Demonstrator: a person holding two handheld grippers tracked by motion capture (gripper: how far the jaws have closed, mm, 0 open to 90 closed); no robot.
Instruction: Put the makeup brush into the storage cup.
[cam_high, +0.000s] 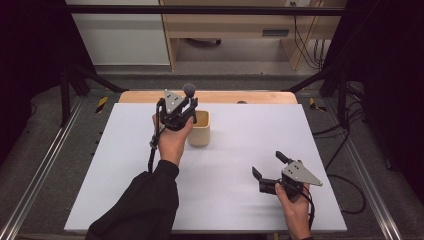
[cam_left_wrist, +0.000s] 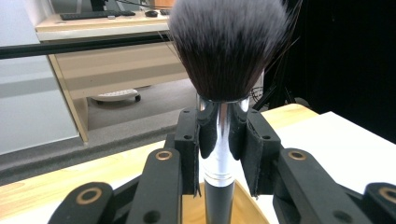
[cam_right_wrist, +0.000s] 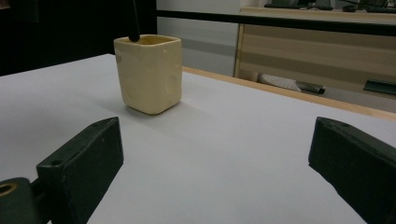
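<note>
A makeup brush (cam_left_wrist: 219, 140) with a dark bushy head (cam_high: 189, 90) and a silver and black handle stands upright in my left gripper (cam_left_wrist: 219, 135), whose jaws are shut on its silver ferrule. The brush's lower end hangs at the mouth of a cream square cup (cam_high: 200, 128), which stands on the white table top (cam_high: 240, 150). In the right gripper view the cup (cam_right_wrist: 148, 72) shows with the black handle tip (cam_right_wrist: 134, 23) at its rim. My right gripper (cam_high: 270, 166) rests low near the table's front right, open, with nothing between its jaws.
The white board lies on a wooden table whose far edge (cam_high: 210, 96) shows behind the cup. Black frame bars (cam_high: 200, 10) and cables (cam_high: 345, 140) surround the table. Bare white surface lies between the cup and the right gripper.
</note>
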